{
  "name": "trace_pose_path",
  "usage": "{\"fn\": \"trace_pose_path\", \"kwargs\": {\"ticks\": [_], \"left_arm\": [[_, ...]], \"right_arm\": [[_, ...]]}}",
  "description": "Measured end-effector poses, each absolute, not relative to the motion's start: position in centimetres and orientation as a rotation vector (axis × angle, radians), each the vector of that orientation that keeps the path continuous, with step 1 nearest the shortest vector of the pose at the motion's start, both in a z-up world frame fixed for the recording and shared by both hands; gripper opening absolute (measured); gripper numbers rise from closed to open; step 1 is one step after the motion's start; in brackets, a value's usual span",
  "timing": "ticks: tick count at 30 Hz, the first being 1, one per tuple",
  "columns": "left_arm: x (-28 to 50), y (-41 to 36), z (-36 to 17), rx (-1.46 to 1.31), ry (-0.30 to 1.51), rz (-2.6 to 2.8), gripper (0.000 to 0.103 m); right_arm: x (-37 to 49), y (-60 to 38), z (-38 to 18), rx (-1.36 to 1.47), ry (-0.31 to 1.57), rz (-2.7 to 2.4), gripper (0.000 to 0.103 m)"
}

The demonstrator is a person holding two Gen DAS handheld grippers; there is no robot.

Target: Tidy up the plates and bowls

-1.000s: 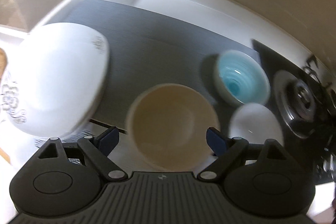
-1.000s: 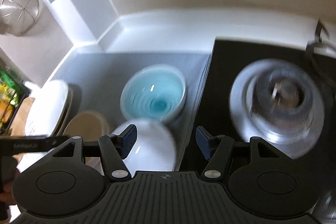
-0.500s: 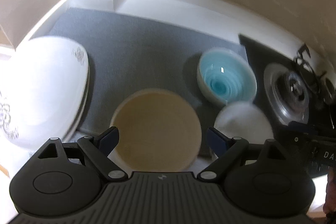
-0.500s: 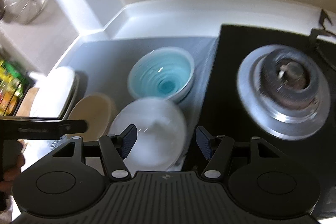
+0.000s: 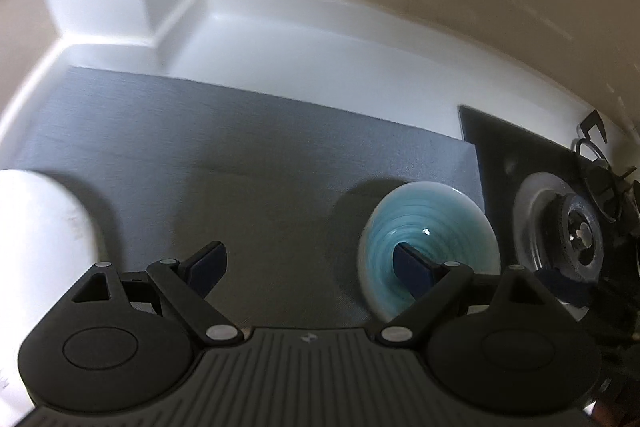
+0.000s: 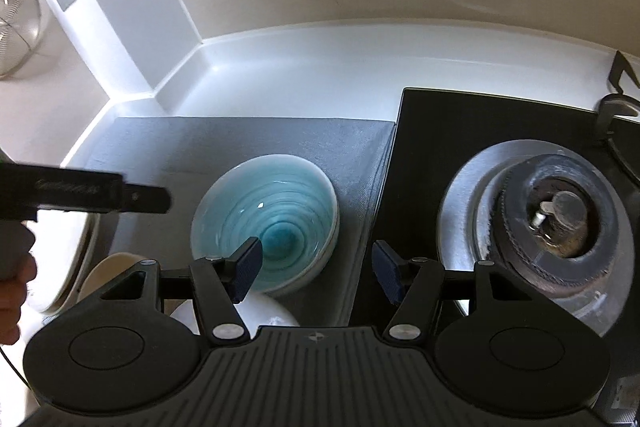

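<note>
A blue-glazed bowl (image 6: 272, 211) sits on the grey mat (image 6: 168, 143), near the mat's right edge. My right gripper (image 6: 316, 271) straddles the bowl's right rim, one finger over the inside and one outside. Its jaws are closing and the pads are clear of the rim. Just under this gripper lies a white bowl (image 6: 264, 311), with a beige bowl (image 6: 108, 267) and stacked white plates (image 6: 76, 267) to the left. My left gripper (image 5: 308, 263) hangs open over bare mat (image 5: 240, 167), with nothing between its fingers. The blue bowl (image 5: 432, 227) is behind its right finger and a white plate (image 5: 40, 227) lies at the left.
A black stove with a metal burner (image 6: 552, 227) borders the mat on the right. White countertop and a beige wall close off the back. A wire strainer (image 6: 16, 27) hangs at far left. A hand (image 6: 16, 287) holds the left gripper's finger (image 6: 148, 199) above the plates.
The left gripper has moved forward over the mat, so the beige and white bowls have dropped out of its view. The right gripper has come down onto the blue bowl's rim and narrowed slightly.
</note>
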State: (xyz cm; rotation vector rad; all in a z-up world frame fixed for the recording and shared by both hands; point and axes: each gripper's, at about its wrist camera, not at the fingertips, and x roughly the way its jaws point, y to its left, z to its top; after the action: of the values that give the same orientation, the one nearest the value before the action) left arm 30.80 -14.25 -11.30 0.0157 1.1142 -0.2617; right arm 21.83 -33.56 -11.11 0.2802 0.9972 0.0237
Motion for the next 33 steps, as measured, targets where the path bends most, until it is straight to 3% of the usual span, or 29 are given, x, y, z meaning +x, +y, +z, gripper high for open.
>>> {"fn": "trace_pose_path", "kwargs": {"ticks": [12, 14, 16, 17, 18, 33], "left_arm": [[34.4, -17.7, -15.9, 0.069, 1.235, -0.323, 0.093], [34.5, -18.0, -16.2, 0.078, 1.240, -0.330, 0.081], [34.7, -18.1, -16.4, 0.089, 1.261, -0.345, 0.033], [34.9, -18.1, -16.3, 0.052, 1.271, -0.377, 0.019], [34.9, -18.2, -16.2, 0.036, 1.278, -0.382, 0.014], [34.1, -15.6, -12.3, -0.039, 1.209, -0.373, 0.010]], "right_arm": [[24.9, -33.1, -13.8, 0.321, 1.088, 0.000, 0.038], [25.2, -32.9, -14.1, 0.318, 1.098, -0.002, 0.035], [25.4, -32.7, -14.4, 0.295, 1.106, -0.016, 0.027], [25.5, -32.6, -14.5, 0.274, 1.108, -0.026, 0.016], [25.6, -32.6, -14.6, 0.251, 1.106, -0.034, 0.013], [25.9, -32.5, -13.0, 0.258, 0.953, -0.026, 0.008]]}}
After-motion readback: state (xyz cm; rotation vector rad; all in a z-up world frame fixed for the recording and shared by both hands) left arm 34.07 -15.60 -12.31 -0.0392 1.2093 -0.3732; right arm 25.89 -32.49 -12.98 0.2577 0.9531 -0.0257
